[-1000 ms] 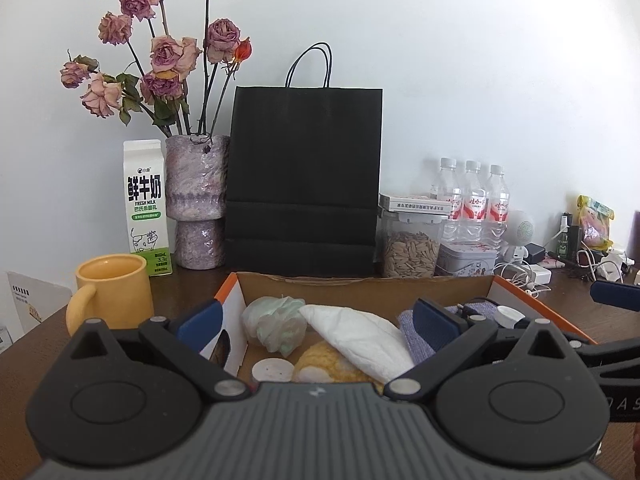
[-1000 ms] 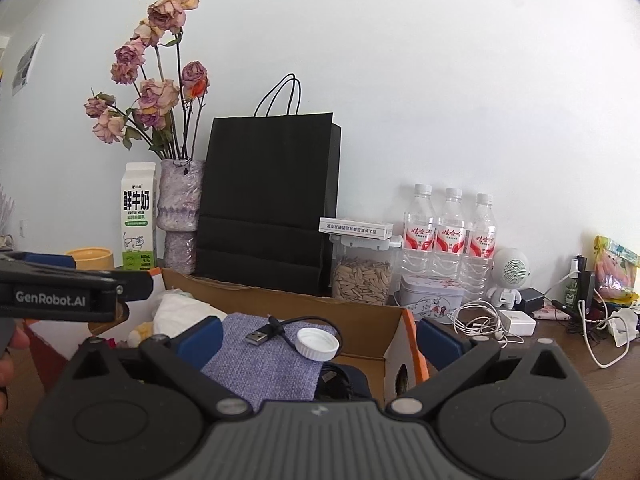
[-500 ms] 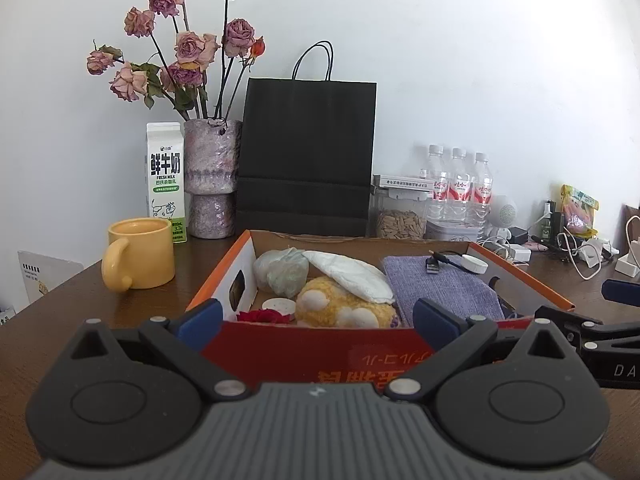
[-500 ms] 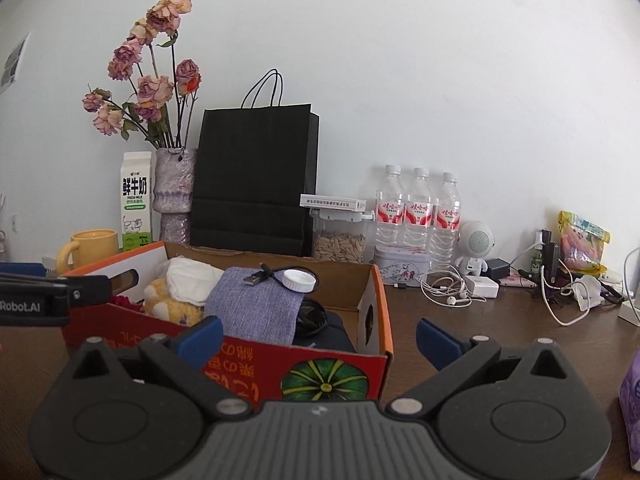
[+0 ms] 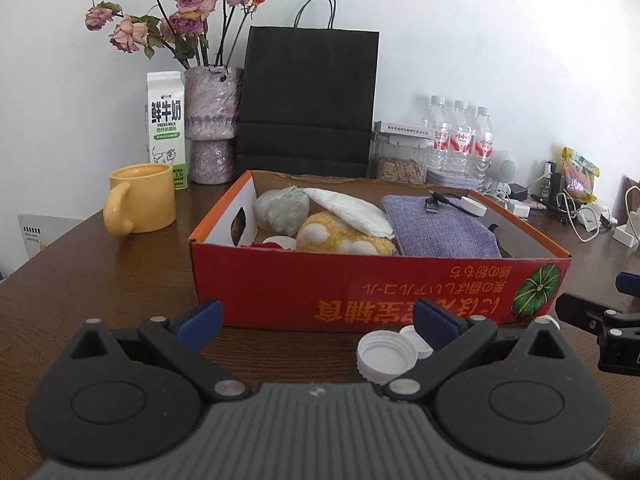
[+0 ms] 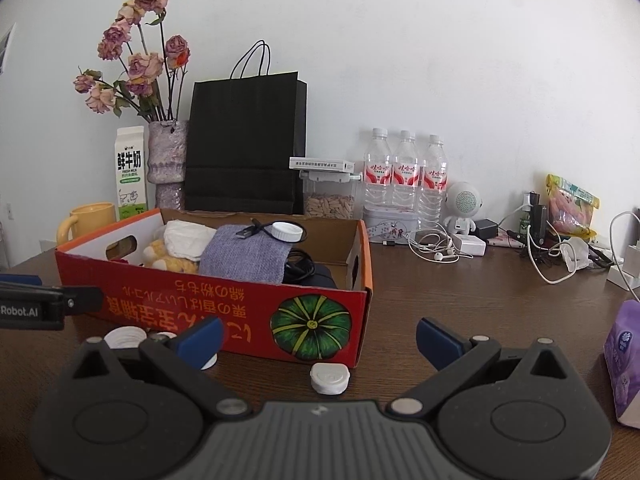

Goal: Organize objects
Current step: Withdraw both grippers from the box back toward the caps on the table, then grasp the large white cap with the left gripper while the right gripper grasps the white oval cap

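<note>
red box on table, long axis crosswise, print upside down, pumpkin end rightward | white caps just before its front wall | left gripper agape, empty | right gripper agape, empty

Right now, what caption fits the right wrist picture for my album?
Open right gripper hovers before a red cardboard box of odds and ends, a small white cap lying on the brown wooden table.
</note>
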